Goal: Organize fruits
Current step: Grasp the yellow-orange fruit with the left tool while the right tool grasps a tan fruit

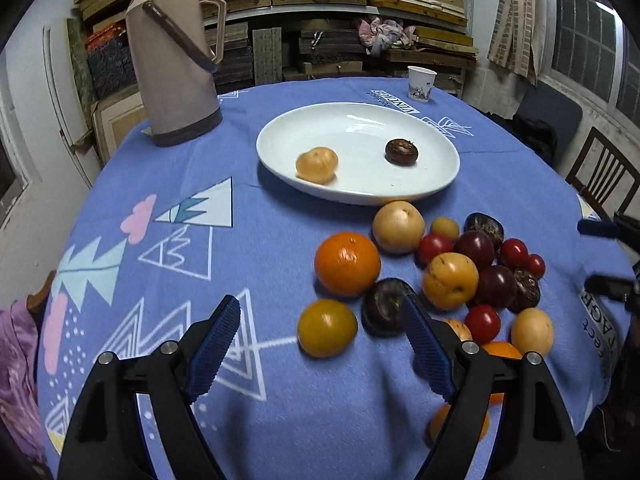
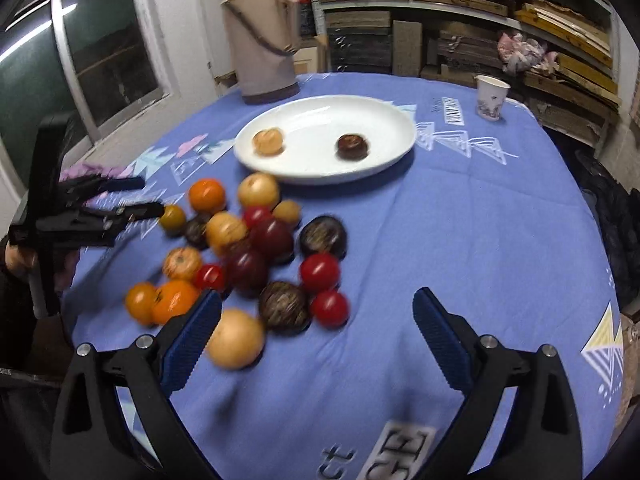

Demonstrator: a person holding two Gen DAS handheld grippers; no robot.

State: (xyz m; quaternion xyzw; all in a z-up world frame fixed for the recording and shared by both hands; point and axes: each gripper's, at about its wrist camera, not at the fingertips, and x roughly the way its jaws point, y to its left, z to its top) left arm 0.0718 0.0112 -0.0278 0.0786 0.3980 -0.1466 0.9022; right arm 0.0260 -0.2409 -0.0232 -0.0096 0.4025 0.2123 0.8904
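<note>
A white plate [image 1: 360, 120] [image 2: 312, 160] on the blue tablecloth holds a pale orange fruit [image 1: 317, 165] [image 2: 268, 141] and a dark brown one [image 1: 401, 152] [image 2: 352, 146]. In front of it lies a pile of several loose fruits, among them an orange [image 1: 347, 264], red tomatoes [image 2: 320, 272] and dark plums [image 1: 474, 248]. My left gripper [image 1: 320, 307] is open over the pile's left edge; a yellow-orange fruit [image 1: 327, 328] lies between its tips, untouched. My right gripper [image 2: 318, 296] is open at the pile's near right side, a pale round fruit [image 2: 236, 338] beside its left finger.
A tall beige thermos [image 1: 172, 60] [image 2: 264, 36] stands at the far left of the table, a paper cup [image 1: 421, 83] [image 2: 491, 97] at the far right. A wooden chair [image 1: 600, 176] stands past the right edge. Stacked boards fill shelves behind.
</note>
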